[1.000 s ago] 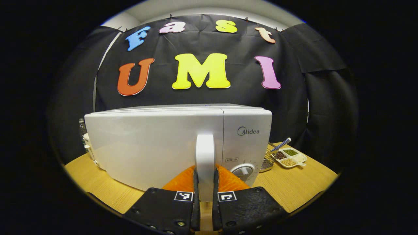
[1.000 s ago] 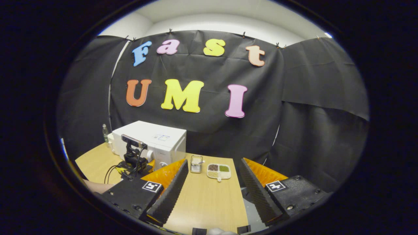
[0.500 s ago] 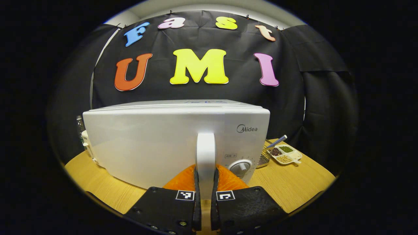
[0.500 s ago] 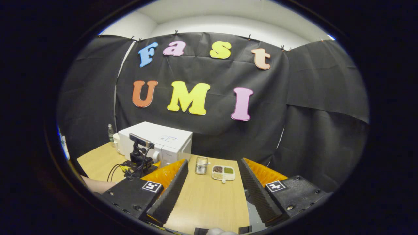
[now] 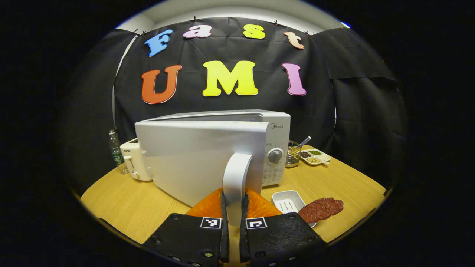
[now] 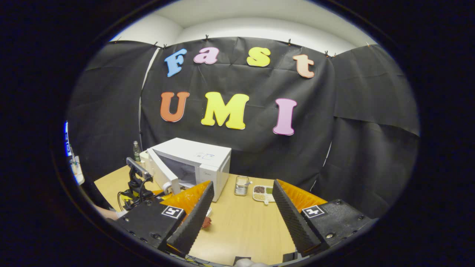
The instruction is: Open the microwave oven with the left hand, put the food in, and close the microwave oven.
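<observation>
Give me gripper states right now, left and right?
Left gripper: shut on the microwave door handle, door partly open.
Right gripper: open, holding nothing, above the table.

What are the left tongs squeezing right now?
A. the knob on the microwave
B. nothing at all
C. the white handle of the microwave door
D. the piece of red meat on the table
C: in the left gripper view the left tongs are closed on the white door handle, with the microwave door swung partly open; the meat lies apart on the table.
</observation>
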The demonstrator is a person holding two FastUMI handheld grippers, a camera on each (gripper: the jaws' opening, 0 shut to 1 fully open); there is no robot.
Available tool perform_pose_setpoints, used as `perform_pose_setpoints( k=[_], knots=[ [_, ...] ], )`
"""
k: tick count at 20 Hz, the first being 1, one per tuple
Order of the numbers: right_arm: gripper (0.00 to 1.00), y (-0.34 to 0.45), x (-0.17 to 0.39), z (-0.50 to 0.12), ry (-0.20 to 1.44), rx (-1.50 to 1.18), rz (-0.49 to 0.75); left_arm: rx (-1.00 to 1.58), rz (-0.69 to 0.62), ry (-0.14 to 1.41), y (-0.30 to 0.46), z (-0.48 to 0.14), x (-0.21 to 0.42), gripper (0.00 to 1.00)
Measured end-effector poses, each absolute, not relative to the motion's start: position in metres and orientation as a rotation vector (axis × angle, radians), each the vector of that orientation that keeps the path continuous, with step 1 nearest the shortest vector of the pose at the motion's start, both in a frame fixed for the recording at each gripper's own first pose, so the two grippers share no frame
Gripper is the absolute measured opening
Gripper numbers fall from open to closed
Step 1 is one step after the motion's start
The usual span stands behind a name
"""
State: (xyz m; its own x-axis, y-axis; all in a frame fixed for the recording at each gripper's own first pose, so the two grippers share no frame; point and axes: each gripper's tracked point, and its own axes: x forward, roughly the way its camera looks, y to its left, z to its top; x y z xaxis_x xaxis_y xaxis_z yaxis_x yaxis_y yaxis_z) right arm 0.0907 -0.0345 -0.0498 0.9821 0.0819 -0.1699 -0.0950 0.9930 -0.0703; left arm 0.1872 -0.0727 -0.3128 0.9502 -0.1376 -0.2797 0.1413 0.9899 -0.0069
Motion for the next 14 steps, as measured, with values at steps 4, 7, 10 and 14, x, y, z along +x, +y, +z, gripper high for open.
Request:
perform_pose_setpoints(
  k=[4,7,10,14],
  knots=[
    [1.0,-0.014,0.076,-0.051,0.166,-0.074,0.108,0.036,-0.087,0.313,-0.031,-0.314,0.153,0.16],
    [1.0,0.0,0.065,-0.052,0.17,-0.065,0.119,0.034,-0.035,0.331,-0.004,-0.313,0.135,0.18],
    [1.0,0.01,0.058,-0.05,0.167,-0.062,0.127,0.029,0.014,0.325,0.026,-0.308,0.123,0.2],
    [1.0,0.027,0.052,-0.044,0.159,-0.081,0.142,0.044,0.063,0.316,0.065,-0.302,0.111,0.47]
  ],
)
